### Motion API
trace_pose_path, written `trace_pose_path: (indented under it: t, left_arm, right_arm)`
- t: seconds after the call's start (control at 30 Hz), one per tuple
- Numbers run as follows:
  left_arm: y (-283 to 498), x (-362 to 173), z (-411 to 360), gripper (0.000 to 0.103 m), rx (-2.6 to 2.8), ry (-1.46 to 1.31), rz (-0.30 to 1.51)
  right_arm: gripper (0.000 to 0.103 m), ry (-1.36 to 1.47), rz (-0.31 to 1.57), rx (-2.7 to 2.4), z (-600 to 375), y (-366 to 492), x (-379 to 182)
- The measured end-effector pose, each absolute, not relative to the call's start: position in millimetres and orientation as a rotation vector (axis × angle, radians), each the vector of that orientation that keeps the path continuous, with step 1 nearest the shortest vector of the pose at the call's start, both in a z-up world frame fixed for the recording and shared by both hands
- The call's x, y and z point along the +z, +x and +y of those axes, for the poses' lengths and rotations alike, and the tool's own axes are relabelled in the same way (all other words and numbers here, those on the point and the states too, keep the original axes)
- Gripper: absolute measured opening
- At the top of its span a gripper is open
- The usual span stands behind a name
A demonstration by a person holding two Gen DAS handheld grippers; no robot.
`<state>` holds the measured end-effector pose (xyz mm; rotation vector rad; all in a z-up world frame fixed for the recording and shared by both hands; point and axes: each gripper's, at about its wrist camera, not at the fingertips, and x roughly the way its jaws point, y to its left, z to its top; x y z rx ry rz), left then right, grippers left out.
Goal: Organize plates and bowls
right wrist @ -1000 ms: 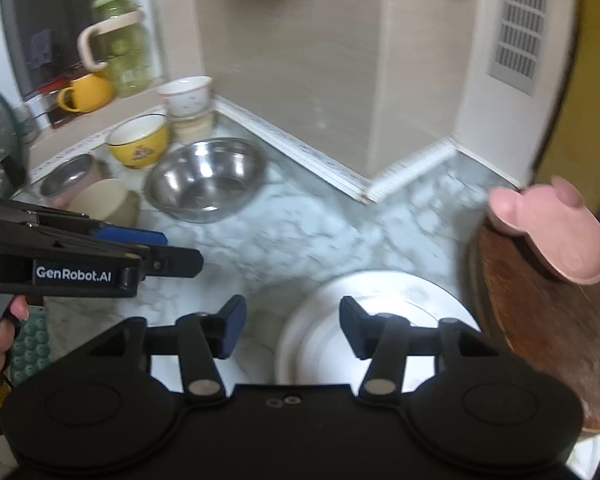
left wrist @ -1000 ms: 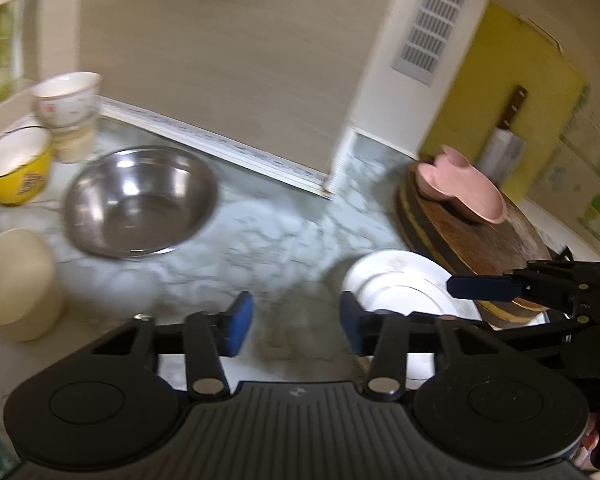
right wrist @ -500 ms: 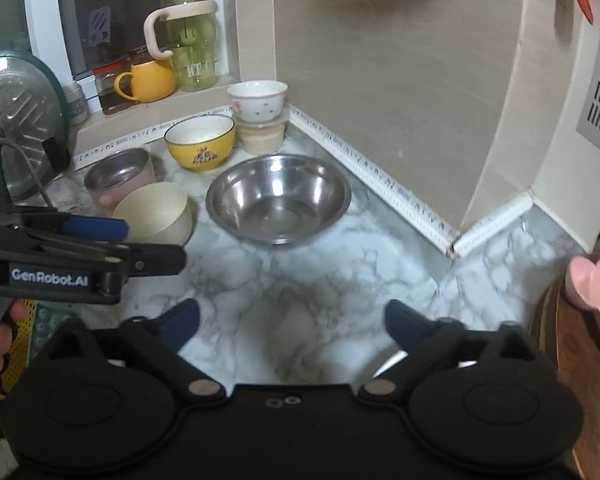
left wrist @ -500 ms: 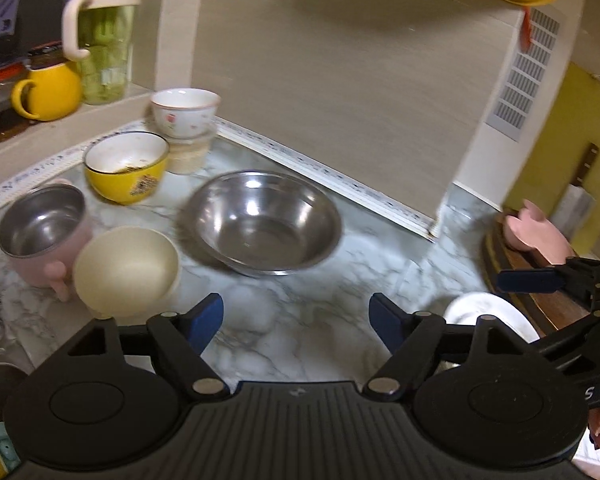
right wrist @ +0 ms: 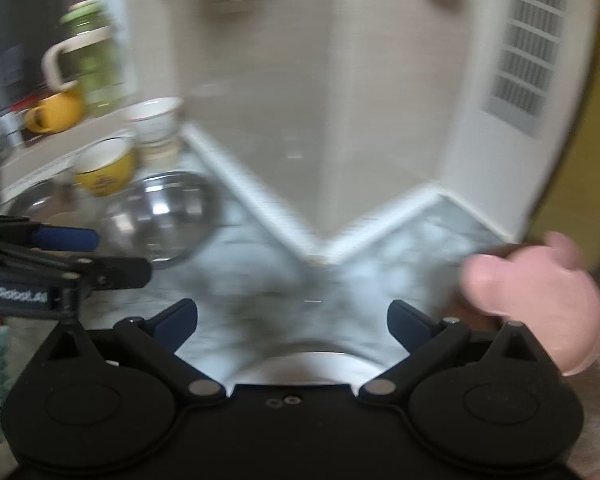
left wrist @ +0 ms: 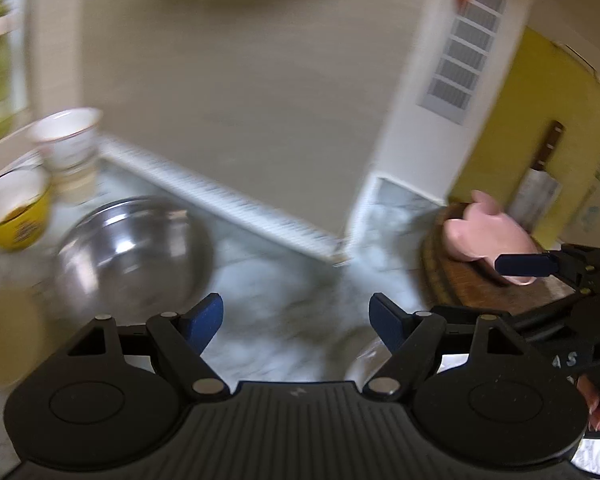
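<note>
My left gripper [left wrist: 296,320] is open over the marble counter with nothing between its blue pads. My right gripper [right wrist: 292,320] is open wide above a white plate [right wrist: 300,364], whose rim shows just beyond the gripper body. A pink bear-shaped plate [right wrist: 540,292] lies on a round wooden board [left wrist: 460,288] to the right. A steel bowl [left wrist: 134,256] sits to the left, with a yellow bowl [left wrist: 16,208] and a white bowl [left wrist: 70,140] stacked on a cream one behind it. Both views are motion-blurred.
A cream bowl [left wrist: 4,332] sits at the lower left. A cleaver [left wrist: 540,184] leans on a yellow board behind the wooden one. A green jar [right wrist: 88,52] and a yellow mug [right wrist: 56,112] stand on the window ledge. The wall corner juts into the counter.
Both grippers' jaws stand wider than a second ago. Both views swung left toward the bowls, then back right toward the pink plate and wooden board.
</note>
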<state>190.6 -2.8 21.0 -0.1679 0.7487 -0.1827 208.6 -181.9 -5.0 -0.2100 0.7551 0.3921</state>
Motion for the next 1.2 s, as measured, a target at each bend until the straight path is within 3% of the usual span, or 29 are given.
trace_pose_path:
  t: [0.6, 0.77, 0.83, 0.97, 1.1, 1.2]
  left_arm:
    - [315, 3, -168, 0.08, -0.327, -0.122, 0.899]
    - [342, -16, -185, 0.078, -0.307, -0.152, 0.955]
    - [350, -21, -190, 0.067, -0.3, -0.163, 0.974]
    - [360, -32, -196, 0.061, -0.278, -0.166, 1.01]
    - [368, -41, -198, 0.04, -0.28, -0.201, 1.049]
    - [367, -43, -196, 0.031, -0.283, -0.213, 1.054]
  right_arm:
    - [0.098, -0.158, 0.867, 0.115, -385, 298, 6]
    - [0.091, -0.122, 0.918, 0.042, -433, 326, -7]
    - [0.082, -0.092, 0.946, 0.017, -448, 337, -17]
    - [0.072, -0.018, 1.006, -0.002, -470, 359, -37]
    - [0.055, 0.014, 1.042, 0.008, -480, 369, -51]
    - [0.042, 0.028, 1.057, 0.02, -483, 373, -55]
